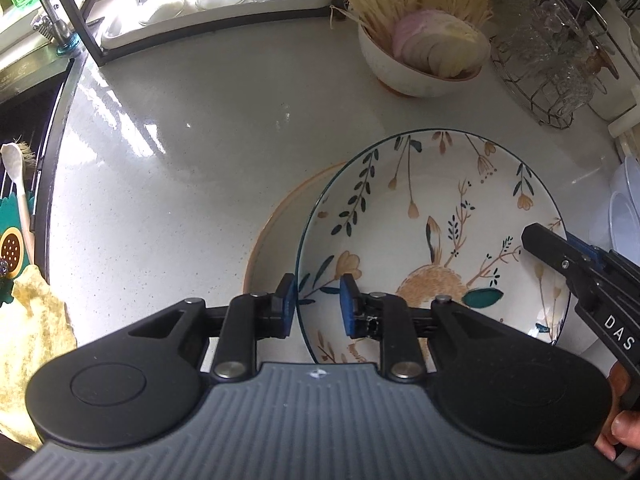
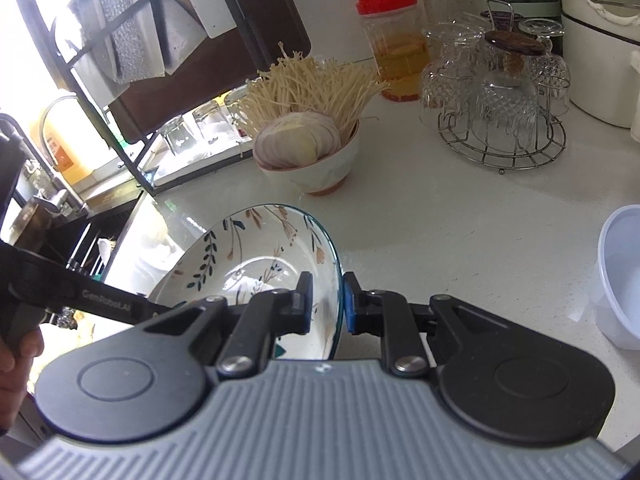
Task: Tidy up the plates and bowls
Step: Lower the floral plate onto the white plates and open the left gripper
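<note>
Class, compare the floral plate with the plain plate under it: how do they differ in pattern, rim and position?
The floral plate is painted with leaves and flowers; the plain plate shows no pattern. The floral plate has a dark teal rim; the plain plate's rim is orange-brown. The floral plate lies on top, shifted to one side and gripped at its edge by the right tongs; the plain plate lies flat on the counter. Both are round and whitish.

A floral plate [image 1: 432, 236], dark-rimmed and shallow, lies overlapping a plain white plate [image 1: 276, 240] with an orange rim on the counter [image 1: 180, 160].
</note>
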Demonstrator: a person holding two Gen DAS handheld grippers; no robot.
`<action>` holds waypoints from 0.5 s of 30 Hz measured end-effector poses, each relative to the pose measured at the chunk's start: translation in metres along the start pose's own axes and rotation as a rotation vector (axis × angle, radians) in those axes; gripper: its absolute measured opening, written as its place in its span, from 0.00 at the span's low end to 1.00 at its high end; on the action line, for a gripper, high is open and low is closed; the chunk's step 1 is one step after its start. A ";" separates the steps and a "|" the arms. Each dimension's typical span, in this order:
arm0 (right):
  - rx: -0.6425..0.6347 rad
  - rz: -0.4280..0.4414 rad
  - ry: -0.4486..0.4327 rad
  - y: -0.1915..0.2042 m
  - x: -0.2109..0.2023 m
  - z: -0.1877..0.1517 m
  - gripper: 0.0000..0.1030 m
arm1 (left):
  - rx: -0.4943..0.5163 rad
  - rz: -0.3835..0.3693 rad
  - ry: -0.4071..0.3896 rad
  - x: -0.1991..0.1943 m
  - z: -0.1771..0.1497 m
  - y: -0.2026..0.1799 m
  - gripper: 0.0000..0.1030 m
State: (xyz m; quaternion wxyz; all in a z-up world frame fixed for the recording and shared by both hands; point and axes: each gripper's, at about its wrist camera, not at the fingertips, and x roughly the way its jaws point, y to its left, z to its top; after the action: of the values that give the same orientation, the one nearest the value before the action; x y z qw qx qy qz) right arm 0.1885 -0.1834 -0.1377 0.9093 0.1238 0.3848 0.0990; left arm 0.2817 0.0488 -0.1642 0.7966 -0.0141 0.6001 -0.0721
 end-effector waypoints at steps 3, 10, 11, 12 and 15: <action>-0.007 0.015 0.007 0.002 0.001 -0.001 0.18 | 0.015 0.023 0.005 0.001 -0.001 -0.001 0.26; -0.002 0.020 0.047 0.003 0.010 -0.004 0.18 | 0.005 0.043 0.003 -0.003 -0.001 0.005 0.26; -0.005 0.020 0.051 0.004 0.010 -0.004 0.18 | -0.003 0.042 0.002 -0.003 -0.002 0.006 0.26; -0.009 0.019 0.052 0.005 0.009 -0.004 0.18 | -0.011 0.043 -0.002 -0.004 -0.002 0.007 0.26; -0.028 0.018 0.038 0.008 0.004 -0.002 0.18 | -0.052 0.036 -0.022 -0.010 -0.005 0.014 0.27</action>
State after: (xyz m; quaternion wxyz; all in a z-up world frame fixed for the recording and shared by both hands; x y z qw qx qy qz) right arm 0.1893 -0.1743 -0.1397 0.9025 0.1126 0.3996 0.1149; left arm 0.2752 0.0640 -0.1580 0.8036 -0.0250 0.5931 -0.0418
